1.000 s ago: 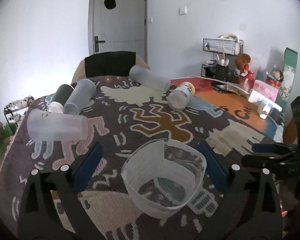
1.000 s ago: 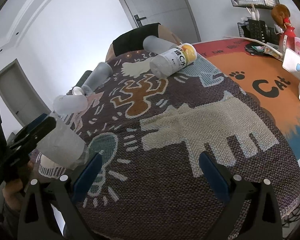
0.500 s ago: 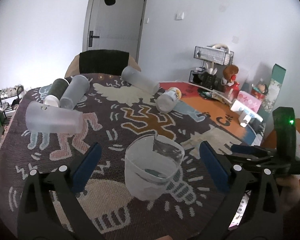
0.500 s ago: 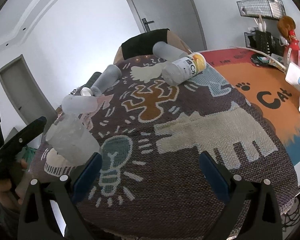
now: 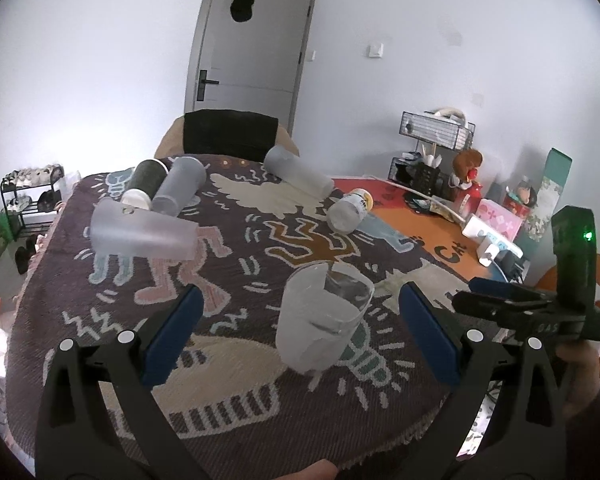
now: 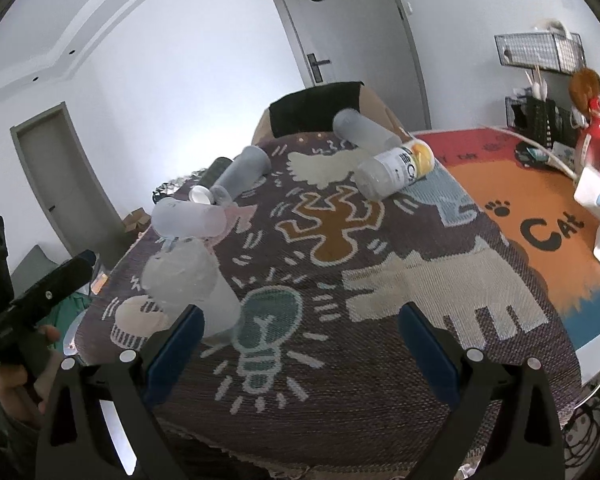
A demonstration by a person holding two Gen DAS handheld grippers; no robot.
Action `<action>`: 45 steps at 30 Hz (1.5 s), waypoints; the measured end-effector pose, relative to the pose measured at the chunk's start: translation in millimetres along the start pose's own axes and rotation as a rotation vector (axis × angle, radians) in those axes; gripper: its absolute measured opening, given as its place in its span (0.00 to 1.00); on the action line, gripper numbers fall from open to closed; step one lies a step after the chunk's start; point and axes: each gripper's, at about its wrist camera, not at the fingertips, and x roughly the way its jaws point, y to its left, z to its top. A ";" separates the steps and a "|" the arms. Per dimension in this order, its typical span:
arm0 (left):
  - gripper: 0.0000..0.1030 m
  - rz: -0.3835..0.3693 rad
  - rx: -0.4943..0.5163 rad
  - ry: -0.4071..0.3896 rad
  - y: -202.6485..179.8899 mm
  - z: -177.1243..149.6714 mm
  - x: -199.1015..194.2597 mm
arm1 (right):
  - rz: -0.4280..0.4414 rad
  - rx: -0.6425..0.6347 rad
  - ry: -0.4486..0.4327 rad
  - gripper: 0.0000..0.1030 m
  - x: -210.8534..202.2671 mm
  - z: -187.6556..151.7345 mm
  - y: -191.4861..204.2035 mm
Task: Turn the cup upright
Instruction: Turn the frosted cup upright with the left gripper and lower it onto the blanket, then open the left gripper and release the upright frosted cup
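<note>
A clear plastic cup (image 5: 320, 322) stands upright on the patterned rug (image 5: 236, 384) near the table's front edge; it also shows in the right wrist view (image 6: 196, 292). My left gripper (image 5: 300, 336) is open, its blue pads well apart on either side of the cup, not touching it. My right gripper (image 6: 300, 344) is open and empty over the rug's front, the cup just beyond its left pad. The right gripper's body shows at the right of the left wrist view (image 5: 540, 308).
Several frosted cups lie on their sides: one at left (image 5: 140, 234), one at the back (image 5: 296, 174), a grey one (image 5: 180, 192) beside a dark one (image 5: 146, 178). A yellow-capped bottle (image 5: 350, 210) lies mid-table. A wire rack and clutter (image 5: 440, 160) stand back right.
My left gripper has pulled back and up from the cup. The cup went from tilted between the pads to standing upright on the rug. The right gripper also drew back.
</note>
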 end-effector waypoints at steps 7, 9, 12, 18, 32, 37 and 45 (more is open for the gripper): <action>0.95 0.022 -0.003 -0.015 3.4 -6.0 -19.3 | 0.022 -0.042 -0.012 0.93 -10.9 -0.3 19.1; 0.95 0.034 -0.008 -0.019 4.0 -7.1 -24.3 | 0.031 -0.056 -0.013 0.93 -14.3 -1.3 25.1; 0.95 0.051 -0.018 -0.026 5.9 -9.9 -32.9 | 0.041 -0.076 -0.017 0.93 -18.9 -1.7 32.8; 0.95 0.087 -0.036 -0.026 10.8 -19.4 -46.7 | 0.052 -0.082 -0.013 0.93 -23.8 -5.5 40.2; 0.95 0.154 -0.043 -0.019 19.7 -41.4 -67.1 | 0.076 -0.093 -0.013 0.93 -24.4 -31.0 53.7; 0.95 0.160 -0.032 -0.030 17.2 -39.9 -70.3 | 0.086 -0.078 -0.019 0.93 -22.7 -33.2 55.2; 0.95 0.160 -0.025 -0.024 13.9 -40.8 -69.2 | 0.082 -0.075 -0.022 0.93 -20.6 -32.7 55.9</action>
